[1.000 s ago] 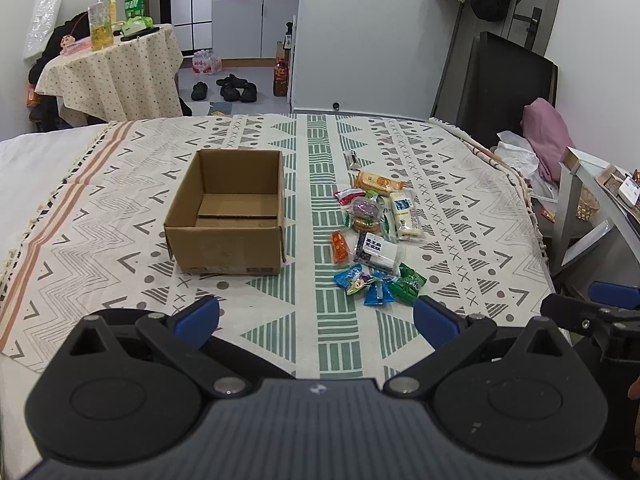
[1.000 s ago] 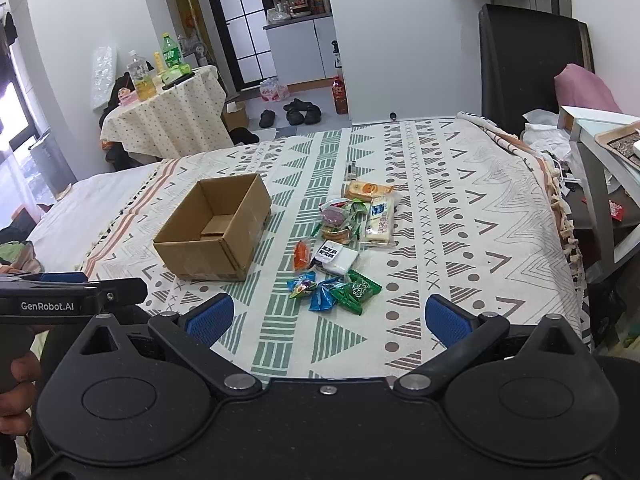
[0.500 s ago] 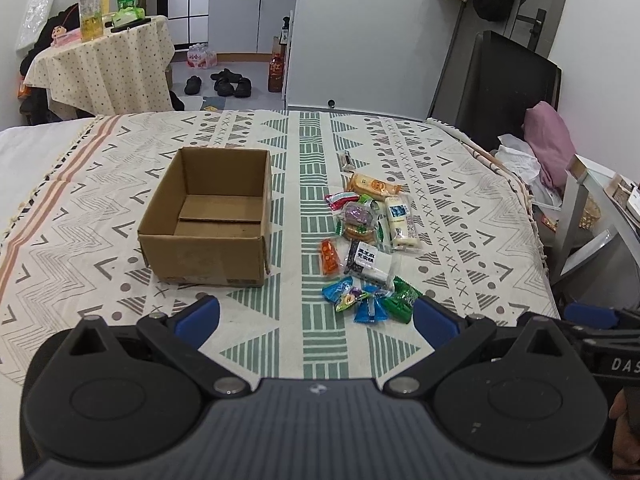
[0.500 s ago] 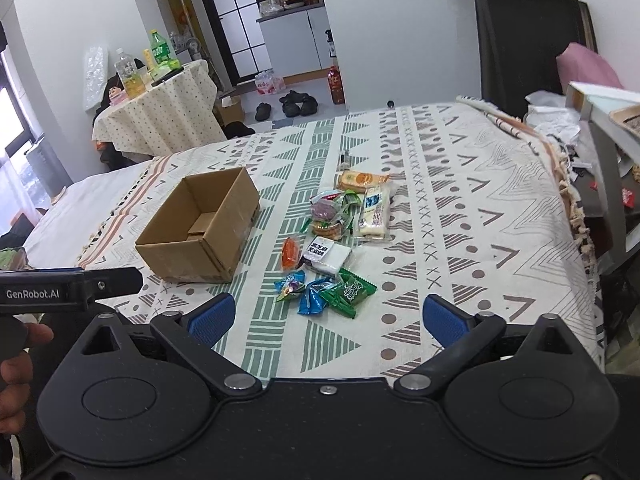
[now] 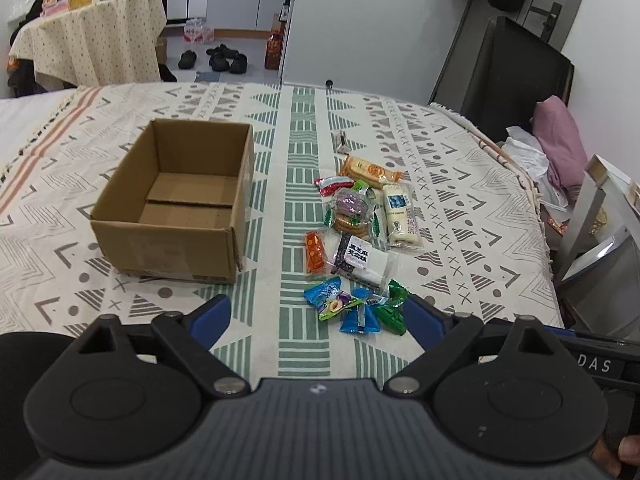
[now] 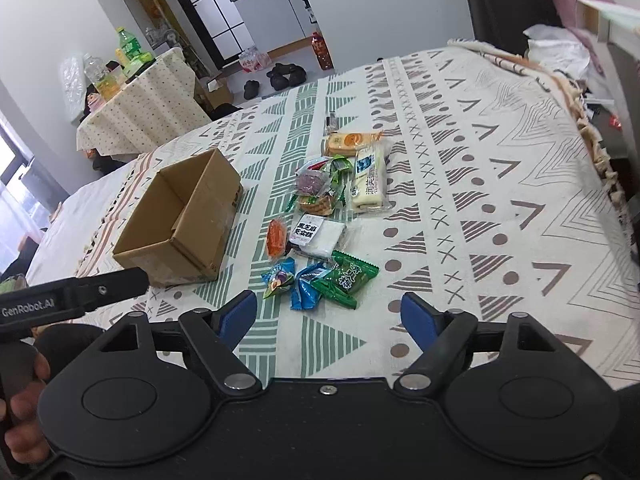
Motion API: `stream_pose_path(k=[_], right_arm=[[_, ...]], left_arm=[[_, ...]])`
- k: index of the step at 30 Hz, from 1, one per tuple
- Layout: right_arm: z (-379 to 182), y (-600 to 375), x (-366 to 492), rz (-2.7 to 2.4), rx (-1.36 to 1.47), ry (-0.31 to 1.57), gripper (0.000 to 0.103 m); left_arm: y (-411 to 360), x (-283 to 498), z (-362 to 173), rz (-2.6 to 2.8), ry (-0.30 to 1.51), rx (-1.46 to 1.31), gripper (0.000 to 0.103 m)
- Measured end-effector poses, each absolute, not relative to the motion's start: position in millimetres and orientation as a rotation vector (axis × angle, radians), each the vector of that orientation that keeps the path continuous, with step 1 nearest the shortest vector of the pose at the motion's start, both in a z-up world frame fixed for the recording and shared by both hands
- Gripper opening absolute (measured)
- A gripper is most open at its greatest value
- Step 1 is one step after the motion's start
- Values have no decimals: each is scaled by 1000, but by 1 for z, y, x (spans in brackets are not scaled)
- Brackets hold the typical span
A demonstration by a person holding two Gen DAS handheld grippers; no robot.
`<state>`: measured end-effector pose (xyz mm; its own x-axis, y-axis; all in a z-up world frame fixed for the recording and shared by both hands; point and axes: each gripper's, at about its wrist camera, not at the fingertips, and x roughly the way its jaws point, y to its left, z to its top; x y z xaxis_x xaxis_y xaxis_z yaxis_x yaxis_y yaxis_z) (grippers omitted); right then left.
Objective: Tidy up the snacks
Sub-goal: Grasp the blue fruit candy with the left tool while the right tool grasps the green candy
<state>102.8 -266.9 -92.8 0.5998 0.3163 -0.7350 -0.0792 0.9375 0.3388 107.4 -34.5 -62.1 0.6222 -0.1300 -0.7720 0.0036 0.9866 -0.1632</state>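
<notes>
An open, empty cardboard box [image 5: 176, 204] [image 6: 180, 220] sits on the patterned cloth. To its right lies a cluster of several wrapped snacks: an orange biscuit pack [image 5: 370, 170], a white bar [image 5: 400, 216] [image 6: 370, 180], a black-and-white pack [image 5: 360, 260] [image 6: 318, 234], a small orange pack [image 5: 315, 252] [image 6: 276, 238], blue candies [image 5: 334, 302] [image 6: 280, 278] and a green pack [image 5: 394, 306] [image 6: 346, 278]. My left gripper [image 5: 318, 316] is open and empty, just short of the blue candies. My right gripper [image 6: 332, 316] is open and empty, just short of the green pack.
The cloth [image 5: 460, 216] covers a bed-like surface whose right edge drops off near a chair [image 5: 516, 80] and a pink bundle [image 5: 560, 140]. A small table with bottles [image 5: 92, 32] stands at the back left. The left gripper's body [image 6: 72, 296] shows in the right wrist view.
Both grippers have moved forward and lower toward the snack cluster, which now looks larger and closer. Both stay open.
</notes>
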Motion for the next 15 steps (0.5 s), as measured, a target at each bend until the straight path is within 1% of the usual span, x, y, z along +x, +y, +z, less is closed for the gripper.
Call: stream_pose_path(k=[1, 6, 11, 15], right_arm=[[-96, -267, 107, 233, 292, 909, 73], [-108, -268, 123, 232, 309, 934, 72], [-123, -268, 141, 232, 330, 963, 65], [-138, -268, 155, 225, 355, 1000, 57]], left_arm=[[-36, 111, -65, -77, 901, -151, 92], [-38, 128, -79, -70, 921, -163, 86], [-41, 147, -100, -59, 963, -177, 74], [-42, 163, -118, -59, 1001, -202, 65]])
